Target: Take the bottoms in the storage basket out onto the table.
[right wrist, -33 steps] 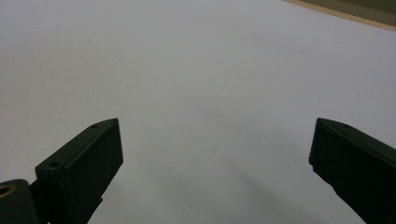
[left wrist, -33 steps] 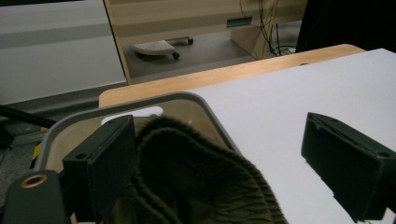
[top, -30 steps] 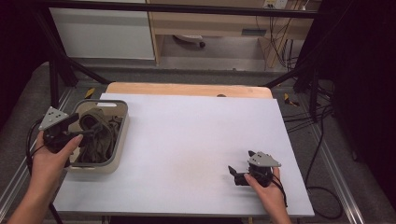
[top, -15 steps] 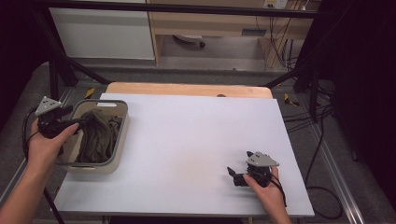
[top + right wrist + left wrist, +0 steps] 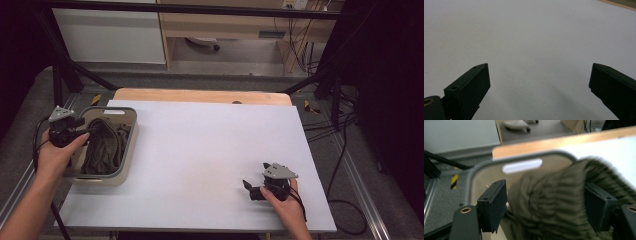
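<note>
An olive knitted cloth (image 5: 102, 147) lies bunched in a grey bin (image 5: 129, 150) at the table's left edge. My left gripper (image 5: 84, 133) reaches in over the bin's left rim. In the left gripper view the jaws of the left gripper (image 5: 545, 207) stand wide apart, with the blurred cloth (image 5: 554, 202) bulging between them and the bin's far rim (image 5: 524, 157) behind. My right gripper (image 5: 250, 187) rests low near the front right of the white table top (image 5: 215, 140). In its own view the right gripper (image 5: 539, 87) is open over bare white surface.
A wooden strip (image 5: 200, 95) runs along the table's far edge. Black frame bars (image 5: 65, 75) and cables (image 5: 340, 125) stand off the table at both sides. A cable trails from the left gripper past the bin.
My left gripper has moved from deeper in the bin toward the far part of its left rim. The right gripper has stayed where it was.
</note>
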Demonstrator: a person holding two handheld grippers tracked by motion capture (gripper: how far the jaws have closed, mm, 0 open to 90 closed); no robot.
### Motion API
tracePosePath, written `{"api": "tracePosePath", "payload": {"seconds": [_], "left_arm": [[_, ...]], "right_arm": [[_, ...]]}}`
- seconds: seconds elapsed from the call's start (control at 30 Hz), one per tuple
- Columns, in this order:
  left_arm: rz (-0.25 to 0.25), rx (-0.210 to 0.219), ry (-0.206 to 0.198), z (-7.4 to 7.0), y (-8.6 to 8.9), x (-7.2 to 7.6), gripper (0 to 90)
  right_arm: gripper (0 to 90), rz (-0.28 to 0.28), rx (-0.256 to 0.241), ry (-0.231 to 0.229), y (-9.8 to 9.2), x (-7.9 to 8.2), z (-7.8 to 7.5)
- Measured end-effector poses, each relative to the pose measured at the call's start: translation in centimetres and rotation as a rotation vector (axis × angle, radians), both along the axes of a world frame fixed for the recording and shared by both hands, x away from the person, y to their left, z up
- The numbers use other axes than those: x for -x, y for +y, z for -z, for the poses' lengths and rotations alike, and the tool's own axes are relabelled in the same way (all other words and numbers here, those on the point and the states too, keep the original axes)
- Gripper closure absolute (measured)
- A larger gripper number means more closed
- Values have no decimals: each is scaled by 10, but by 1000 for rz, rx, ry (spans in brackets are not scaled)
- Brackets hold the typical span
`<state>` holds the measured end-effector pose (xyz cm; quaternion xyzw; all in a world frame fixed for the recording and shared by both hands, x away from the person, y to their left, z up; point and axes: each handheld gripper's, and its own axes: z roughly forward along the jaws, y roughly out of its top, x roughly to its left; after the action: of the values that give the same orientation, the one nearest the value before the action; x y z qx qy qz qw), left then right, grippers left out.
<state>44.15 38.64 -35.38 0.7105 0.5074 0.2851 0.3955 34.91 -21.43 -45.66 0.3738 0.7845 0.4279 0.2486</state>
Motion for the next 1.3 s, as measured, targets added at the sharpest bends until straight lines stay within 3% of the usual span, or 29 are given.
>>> {"api": "tracePosePath", "payload": {"seconds": [0.13, 0.2, 0.3, 0.43, 0.63, 0.8, 0.9, 1.0, 1.2, 1.3], "left_arm": [[11, -5, 30, 8, -3, -2, 235], [33, -16, 79, 15, -8, -7, 200], [46, -46, 115, 22, -12, -12, 148], [50, -25, 146, 28, -15, -19, 100], [77, -43, 203, 39, -23, -27, 76], [67, -48, 241, 49, -24, -34, 42], [60, -34, 270, 54, -22, -37, 28], [60, -43, 279, 56, -24, -38, 21], [50, -46, 333, 63, -28, -42, 0], [77, -16, 366, 64, -27, -42, 61]], "right_arm": [[40, -4, -1, 6, 0, -1, 1], [39, -7, 1, 11, 0, -1, 1], [37, -11, 2, 9, 0, -1, 1], [35, -12, 1, 11, 1, -1, 1], [32, -20, 5, 15, 1, -1, 1], [31, -23, 7, 16, 1, -1, 1], [30, -26, 9, 20, 1, -1, 1], [29, -29, 12, 22, 1, -2, 1], [29, -29, 14, 25, 2, -2, 2], [30, -30, 16, 26, 2, -2, 2]]}}
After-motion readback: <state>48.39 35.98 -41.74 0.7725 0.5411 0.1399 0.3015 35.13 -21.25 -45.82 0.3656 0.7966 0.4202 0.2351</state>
